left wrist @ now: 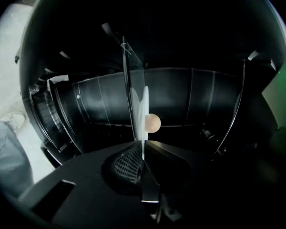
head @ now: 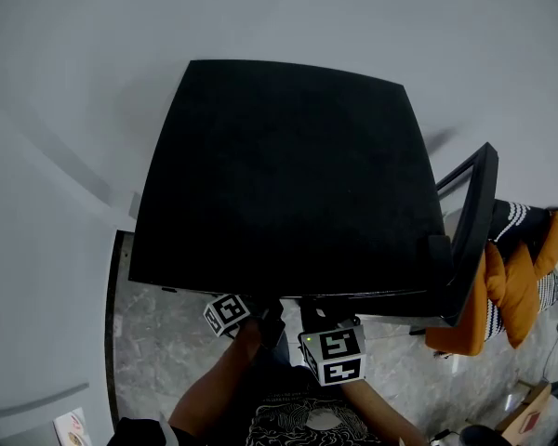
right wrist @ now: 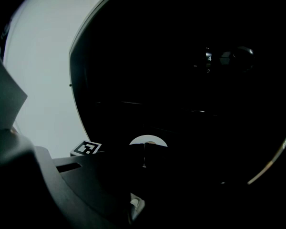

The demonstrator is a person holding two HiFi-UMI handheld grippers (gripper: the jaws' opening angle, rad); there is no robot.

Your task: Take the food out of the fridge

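Black fridge [head: 288, 175] fills the middle of the head view, seen from above, its door [head: 474, 221] swung open at 3 o'clock. Grey marbled floor [head: 163, 342] shows at 7 o'clock. An orange cloth [head: 516, 291] w/ striped fabric lies past the door at 4 o'clock. Both tools reach under the fridge's front edge at 6 o'clock. Only their marker cubes show there, L cube [head: 228, 313] just beside R cube [head: 335, 354], w/ the person's forearm [head: 209, 393] behind the L one.

Left gripper view looks into the dark fridge interior. L tool [left wrist: 143, 149] sits rolled on its side, so the white plate [left wrist: 144, 109] reads as a thin upright sliver. Its jaws are clamped on the plate's near rim, one each side, no gap. A pale round bit of food [left wrist: 152, 123], egg-like, sits touching the plate at approx 3 o'clock of the sliver. A clear pane [left wrist: 130, 80] runs edge-on just beside the plate at 9 o'clock, w/ a dark ribbed back wall behind.

Right gripper view is v. dark. R tool [right wrist: 144, 160] has its jaws together, meeting along a thin line. Just past the tips, at 12 o'clock, the plate [right wrist: 148, 139] shows as a white arc. Can't tell if the tips touch it. L cube [right wrist: 88, 148] sits at 9 o'clock of that arc.
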